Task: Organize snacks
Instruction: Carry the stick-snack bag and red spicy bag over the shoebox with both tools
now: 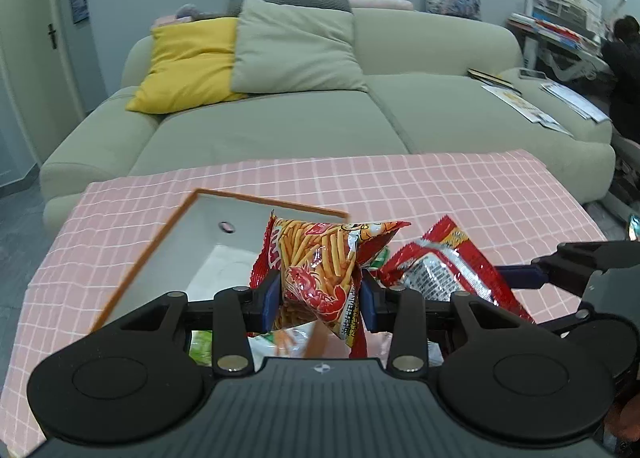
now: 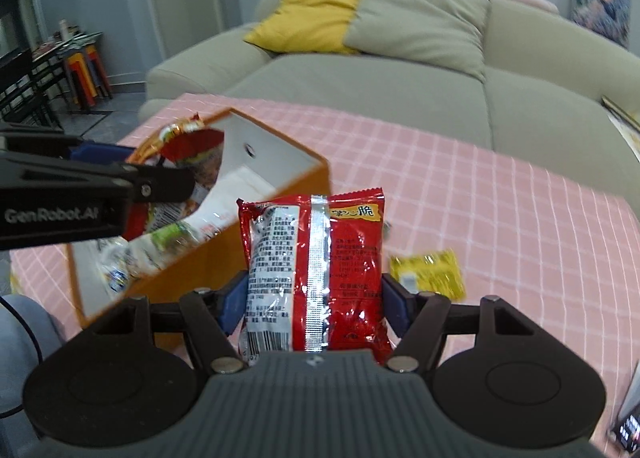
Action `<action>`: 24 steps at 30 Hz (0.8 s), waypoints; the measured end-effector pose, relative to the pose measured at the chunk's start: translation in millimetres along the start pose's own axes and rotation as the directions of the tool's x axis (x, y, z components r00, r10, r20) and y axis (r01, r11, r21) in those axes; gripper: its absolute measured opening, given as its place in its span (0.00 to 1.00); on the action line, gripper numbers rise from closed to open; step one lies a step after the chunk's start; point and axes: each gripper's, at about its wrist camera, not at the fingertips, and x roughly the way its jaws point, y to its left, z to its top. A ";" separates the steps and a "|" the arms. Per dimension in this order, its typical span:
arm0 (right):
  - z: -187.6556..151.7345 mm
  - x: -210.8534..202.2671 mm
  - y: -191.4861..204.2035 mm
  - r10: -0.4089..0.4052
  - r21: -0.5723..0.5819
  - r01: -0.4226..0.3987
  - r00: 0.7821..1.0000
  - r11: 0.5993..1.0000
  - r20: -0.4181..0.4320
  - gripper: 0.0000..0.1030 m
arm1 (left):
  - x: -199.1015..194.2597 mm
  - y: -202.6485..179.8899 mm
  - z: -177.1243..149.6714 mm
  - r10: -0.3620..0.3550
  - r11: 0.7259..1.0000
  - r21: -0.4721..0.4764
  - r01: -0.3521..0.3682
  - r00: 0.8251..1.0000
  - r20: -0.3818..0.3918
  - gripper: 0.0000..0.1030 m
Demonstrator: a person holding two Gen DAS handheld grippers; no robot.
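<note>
My left gripper (image 1: 319, 295) is shut on a red and orange bag of shrimp sticks (image 1: 316, 258), held above the open orange box (image 1: 160, 242) with its white inside. My right gripper (image 2: 314, 304) is shut on a red snack packet (image 2: 316, 270), back side and silver seam facing me, just right of the box (image 2: 280, 162). That red packet (image 1: 440, 274) also shows in the left wrist view, to the right of the shrimp sticks. The left gripper's arm (image 2: 80, 194) crosses the box in the right wrist view. Other snack bags (image 2: 160, 242) lie inside the box.
A yellow snack packet (image 2: 428, 272) lies on the pink checked tablecloth (image 2: 500, 218) right of the box. Behind the table stands a beige sofa (image 1: 280, 126) with a yellow cushion (image 1: 188, 62) and a grey one. A person (image 1: 624, 70) sits at the far right.
</note>
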 end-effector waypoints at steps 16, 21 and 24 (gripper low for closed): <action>53.2 29.7 64.8 0.095 -0.160 -0.091 0.995 0.983 0.019 0.64 | 1.4 73.7 3.6 0.095 0.995 -0.030 -0.096 0.995 -0.042 0.43; 66.2 53.1 81.0 0.095 -0.216 -0.095 0.995 0.972 -0.010 0.64 | 16.8 87.3 2.4 0.111 0.993 -0.029 -0.114 0.990 -0.092 0.43; 71.1 69.2 83.4 0.102 -0.253 -0.107 0.994 0.961 -0.032 0.64 | 28.0 96.4 0.8 0.104 0.993 -0.034 -0.109 0.986 -0.129 0.43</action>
